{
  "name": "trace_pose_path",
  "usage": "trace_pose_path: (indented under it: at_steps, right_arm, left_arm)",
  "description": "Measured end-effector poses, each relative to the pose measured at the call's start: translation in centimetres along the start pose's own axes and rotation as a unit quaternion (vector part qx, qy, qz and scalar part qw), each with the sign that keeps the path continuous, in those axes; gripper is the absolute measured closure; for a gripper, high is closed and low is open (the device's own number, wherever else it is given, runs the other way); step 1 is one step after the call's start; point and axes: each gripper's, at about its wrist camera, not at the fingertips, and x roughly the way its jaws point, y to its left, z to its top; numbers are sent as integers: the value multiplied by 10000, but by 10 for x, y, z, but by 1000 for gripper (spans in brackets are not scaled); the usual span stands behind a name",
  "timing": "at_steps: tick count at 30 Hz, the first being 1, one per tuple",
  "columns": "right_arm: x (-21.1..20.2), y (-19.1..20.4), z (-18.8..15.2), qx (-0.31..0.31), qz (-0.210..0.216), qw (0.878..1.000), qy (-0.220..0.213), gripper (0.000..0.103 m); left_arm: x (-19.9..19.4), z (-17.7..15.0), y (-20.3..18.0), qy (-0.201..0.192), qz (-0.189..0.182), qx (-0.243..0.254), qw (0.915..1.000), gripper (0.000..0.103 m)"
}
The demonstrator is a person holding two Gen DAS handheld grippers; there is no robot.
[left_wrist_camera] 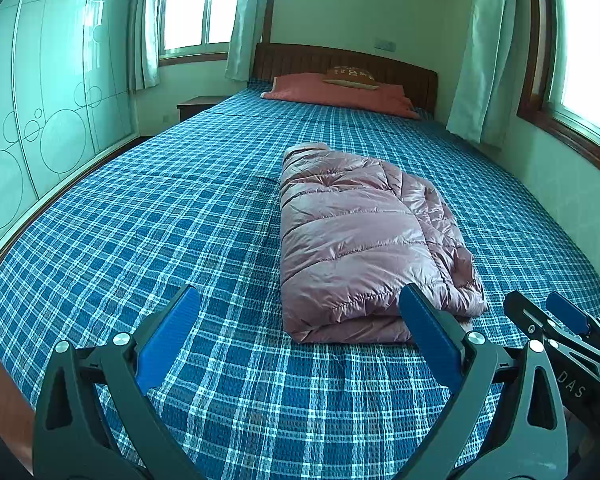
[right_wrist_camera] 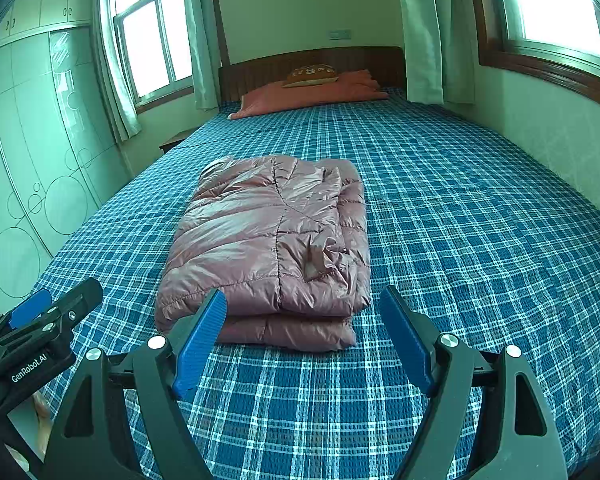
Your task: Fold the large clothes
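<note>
Both claws hang empty over the foot of the bed: the left gripper with its blue pads spread wide and nothing between them, the right gripper likewise fully parted and holding nothing, the two tools side by side and low above the checked bedspread. Just beyond their tips lies the pink padded jacket, already doubled into a thick, roughly rectangular bundle in the middle of the mattress, its layered edge facing the claws and one rumpled bit of fabric bunched up near its right front corner. Neither claw touches the jacket. Farther off, an orange pillow and a small brown cushion rest against the wooden headboard, with curtained windows on two walls and a pale wardrobe along the left. By the look of it, folding is at or near its end; any further move would likely mean closing on the near edge to tidy that bunched corner or fold the bundle once more.
</note>
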Motion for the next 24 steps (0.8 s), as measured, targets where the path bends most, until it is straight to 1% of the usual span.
trace_pose_path:
  at_steps: [24]
  right_arm:
    - [2, 1, -2, -16, 12, 10000, 19, 25]
  left_arm:
    - [2, -2, -1, 35, 12, -13, 10000, 3]
